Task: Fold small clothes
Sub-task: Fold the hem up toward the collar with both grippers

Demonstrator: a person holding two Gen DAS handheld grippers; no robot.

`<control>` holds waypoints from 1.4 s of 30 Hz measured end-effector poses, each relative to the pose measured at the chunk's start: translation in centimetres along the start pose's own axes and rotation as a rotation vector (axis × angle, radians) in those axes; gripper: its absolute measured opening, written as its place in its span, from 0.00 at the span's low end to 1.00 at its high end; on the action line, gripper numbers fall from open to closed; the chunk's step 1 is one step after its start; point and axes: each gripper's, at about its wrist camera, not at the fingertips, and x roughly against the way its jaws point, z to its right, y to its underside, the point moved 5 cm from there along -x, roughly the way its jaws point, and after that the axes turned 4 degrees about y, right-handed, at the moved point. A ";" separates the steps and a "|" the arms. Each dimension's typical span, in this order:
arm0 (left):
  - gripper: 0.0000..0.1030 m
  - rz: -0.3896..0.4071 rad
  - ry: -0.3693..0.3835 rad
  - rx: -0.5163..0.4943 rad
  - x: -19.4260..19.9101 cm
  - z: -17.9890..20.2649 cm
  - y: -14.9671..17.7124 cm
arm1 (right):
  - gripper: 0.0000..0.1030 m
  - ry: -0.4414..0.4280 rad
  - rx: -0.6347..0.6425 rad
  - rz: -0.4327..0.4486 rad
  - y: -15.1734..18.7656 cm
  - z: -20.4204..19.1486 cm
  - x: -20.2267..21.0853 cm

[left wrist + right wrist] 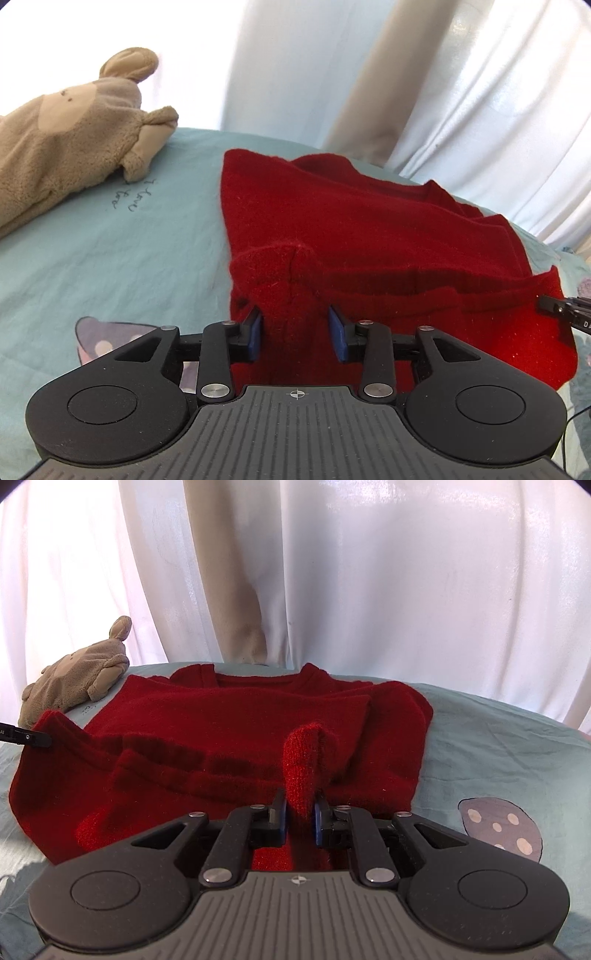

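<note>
You see dark handwriting on blue sheet (110, 229) beside plush toy (66, 140), maybe "I love"; rest too small to read.

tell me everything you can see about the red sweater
The red sweater is a small, fuzzy knit that looks like wool, lying on a pale blue sheet, neckline at the far side. Its near hem is bunched and raised in two spots: the right claw pinches one fold, and another stands between the pads of the left claw. A sleeve lies folded across its front.
</note>
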 end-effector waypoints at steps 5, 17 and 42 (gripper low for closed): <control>0.19 0.010 -0.006 0.032 0.2 -0.3 0.2 | 0.10 0.037 0.042 -0.007 -0.1 -0.9 -0.5; 0.17 0.247 0.054 -0.048 8.2 2.8 -7.4 | 0.09 0.070 0.075 0.234 -5.5 -0.9 5.7; 0.21 0.015 -0.136 0.037 -11.3 -1.4 -11.2 | 0.15 0.189 -0.102 0.014 -8.2 6.9 -11.1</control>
